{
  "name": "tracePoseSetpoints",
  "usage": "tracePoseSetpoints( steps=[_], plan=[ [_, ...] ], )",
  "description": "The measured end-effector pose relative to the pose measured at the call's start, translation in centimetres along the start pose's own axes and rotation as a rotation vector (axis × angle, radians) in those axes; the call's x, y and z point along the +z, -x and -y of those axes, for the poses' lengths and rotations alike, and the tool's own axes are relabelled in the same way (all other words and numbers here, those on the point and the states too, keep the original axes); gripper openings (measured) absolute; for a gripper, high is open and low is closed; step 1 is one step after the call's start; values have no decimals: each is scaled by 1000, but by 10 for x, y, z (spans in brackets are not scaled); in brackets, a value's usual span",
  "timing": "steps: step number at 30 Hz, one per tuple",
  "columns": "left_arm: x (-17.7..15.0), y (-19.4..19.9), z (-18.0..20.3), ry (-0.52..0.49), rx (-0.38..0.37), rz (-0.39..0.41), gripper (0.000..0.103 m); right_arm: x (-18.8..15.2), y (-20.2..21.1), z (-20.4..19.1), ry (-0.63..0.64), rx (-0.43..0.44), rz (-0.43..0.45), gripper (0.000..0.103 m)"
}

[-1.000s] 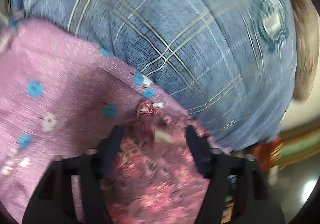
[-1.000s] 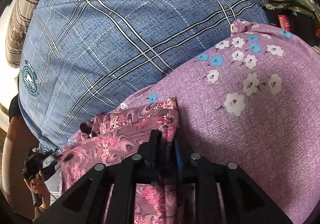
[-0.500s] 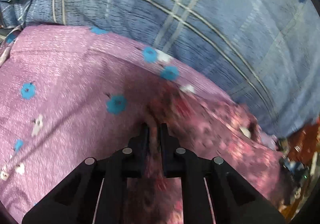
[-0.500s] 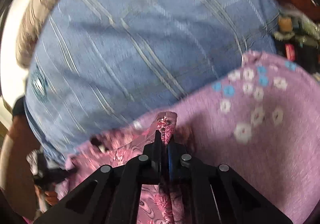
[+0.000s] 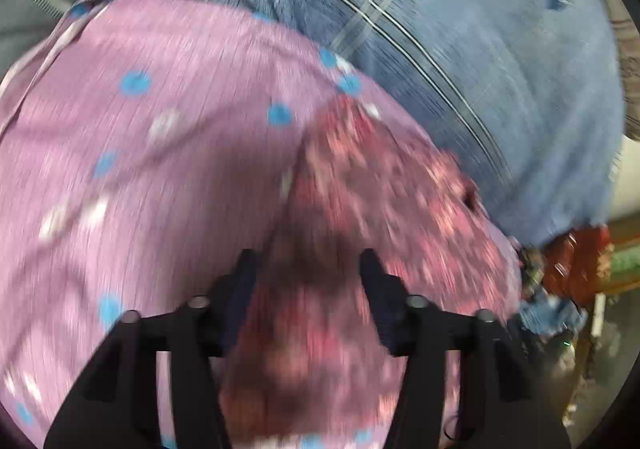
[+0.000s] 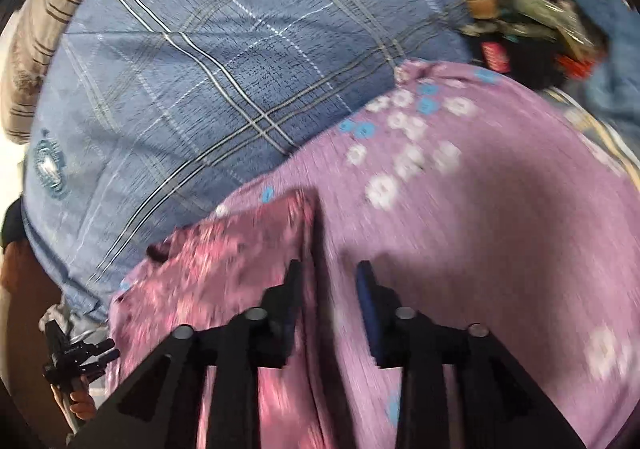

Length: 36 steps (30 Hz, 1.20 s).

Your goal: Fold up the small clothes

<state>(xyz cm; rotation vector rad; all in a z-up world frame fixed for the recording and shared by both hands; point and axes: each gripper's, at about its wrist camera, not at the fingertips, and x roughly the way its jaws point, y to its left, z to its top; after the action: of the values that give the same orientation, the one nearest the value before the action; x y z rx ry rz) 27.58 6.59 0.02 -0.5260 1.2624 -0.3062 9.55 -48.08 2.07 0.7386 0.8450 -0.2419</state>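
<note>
Two claws work over one small patterned garment (image 5: 372, 185) lying on a lilac floral cloth (image 5: 168, 153) spread on a blue plaid bedsheet (image 5: 500, 61). The left claw (image 5: 308, 265) is spread wide, gripping nothing, directly above the garment. The right claw (image 6: 326, 277) is likewise parted and empty, straddling the garment's right edge (image 6: 308, 217). Judged progress: one fold laid down; further folds remain.

We hold our left gripper (image 5: 306, 265) low with its jaws spread wide apart. Our right gripper (image 6: 329, 277) likewise points forward and down, its two fingers parted and gripping nothing between them.
</note>
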Motion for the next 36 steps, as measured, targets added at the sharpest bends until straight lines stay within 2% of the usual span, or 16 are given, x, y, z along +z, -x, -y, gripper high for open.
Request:
tracePoseSetpoints(
  steps=[2,5,8,13,14,15,17,19,22,24,27,29,31,32,34,36],
  plan=[
    [-28,16,-5,-9,-59,-18,55,-24,19,15,-33,38,-9,39],
    [-66,33,-13,-1,-134,-28,68,-56,38,34,-74,88,-32,41],
    [-96,26,-8,9,-168,-39,74,-87,48,45,-113,158,-63,43],
    [-92,-7,-14,119,-137,-83,72,-111,34,41,-178,306,-100,48],
    [-88,-7,-13,146,-137,-53,62,-112,31,34,-167,315,-98,47],
    [-85,-4,-12,155,-137,-34,29,-113,30,29,-150,309,-96,36],
    [-79,-1,-3,166,-166,-60,6,-110,33,13,-76,258,-94,7],
    [-83,10,8,133,-180,-28,6,-98,55,-3,18,245,-10,7],
    [-90,21,22,39,-104,28,6,-84,82,-15,79,244,85,6],
    [-92,8,14,49,-75,-10,7,-82,74,-19,142,149,72,6],
    [-97,-15,-20,134,-52,-121,7,-95,37,-8,173,3,-45,7],
    [-100,-7,-31,133,-96,-138,7,-103,36,-1,158,23,-34,8],
    [-100,10,-29,53,-88,-126,7,-100,43,2,126,39,-53,18],
    [-99,23,-22,-25,-89,-106,9,-96,48,3,114,40,-52,18],
    [-93,42,-9,-110,-120,-79,28,-81,65,7,100,33,0,19],
    [-79,58,2,-141,-128,-36,71,-58,79,10,52,76,58,24]
  ],
)
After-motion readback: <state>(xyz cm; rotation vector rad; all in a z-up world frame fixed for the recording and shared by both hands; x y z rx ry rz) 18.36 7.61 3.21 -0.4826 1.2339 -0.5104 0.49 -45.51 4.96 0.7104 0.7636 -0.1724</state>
